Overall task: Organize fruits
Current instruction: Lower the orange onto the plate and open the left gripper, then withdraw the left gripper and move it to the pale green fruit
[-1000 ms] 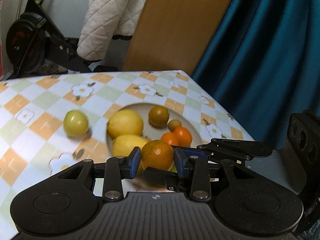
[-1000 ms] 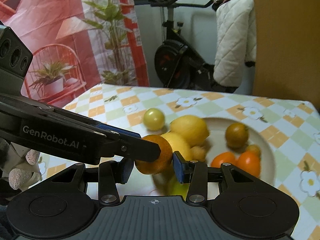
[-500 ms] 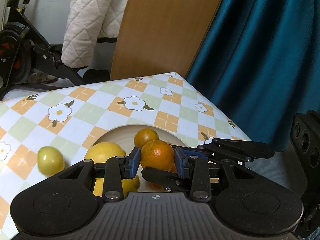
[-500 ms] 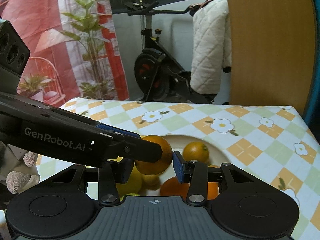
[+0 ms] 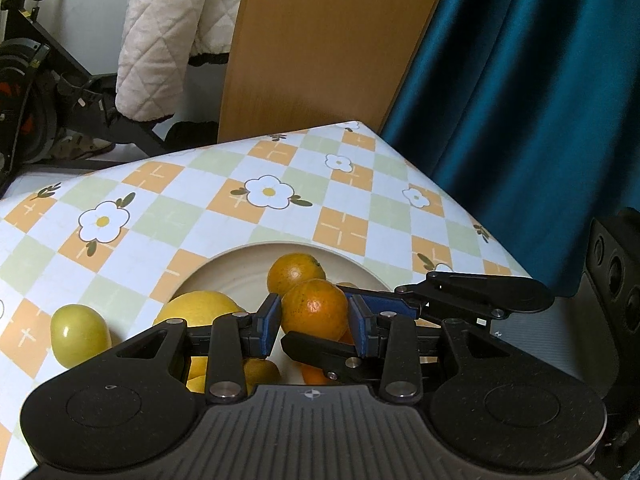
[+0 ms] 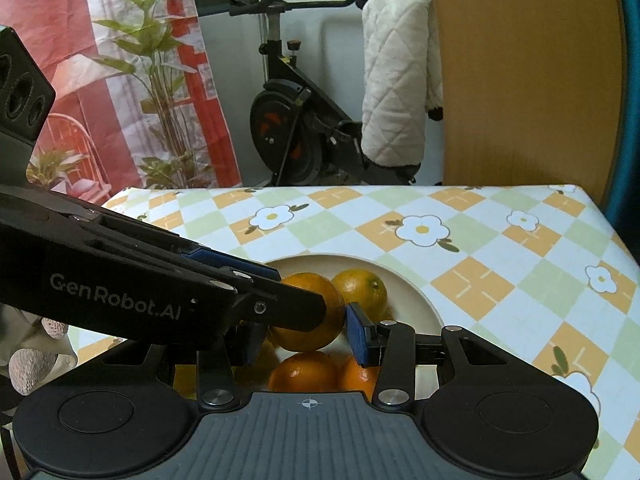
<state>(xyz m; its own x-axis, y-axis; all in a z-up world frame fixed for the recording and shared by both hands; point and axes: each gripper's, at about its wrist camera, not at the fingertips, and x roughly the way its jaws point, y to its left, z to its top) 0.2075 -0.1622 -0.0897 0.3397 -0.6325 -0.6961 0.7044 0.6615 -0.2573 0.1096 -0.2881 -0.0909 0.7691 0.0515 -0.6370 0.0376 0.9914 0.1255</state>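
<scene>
One orange [image 5: 315, 308] hangs just above a cream plate [image 5: 240, 256], held from two sides. My left gripper [image 5: 314, 322] is shut on it, blue pads against its flanks. The right gripper's fingers [image 5: 460, 292] cross in from the right onto the same fruit. In the right wrist view my right gripper [image 6: 305, 340] is shut on that orange [image 6: 312, 336], and the left gripper's finger [image 6: 280, 308] lies across it. The plate [image 6: 416, 292] holds another orange [image 6: 362, 288], two smaller oranges [image 6: 302, 372] and a lemon [image 5: 200, 310].
A green fruit [image 5: 78, 334] lies on the checked, flowered tablecloth [image 5: 344, 224] left of the plate. Behind the table stand a wooden board [image 5: 328, 40], a teal curtain [image 5: 520, 100] and an exercise bike [image 6: 288, 128] draped with a white quilted cloth. A gloved hand [image 6: 28, 364] shows at lower left.
Both grippers have travelled together across the table with the orange held between them, and now sit over the plate's far part. The green fruit and lemons have slid to the left in view.
</scene>
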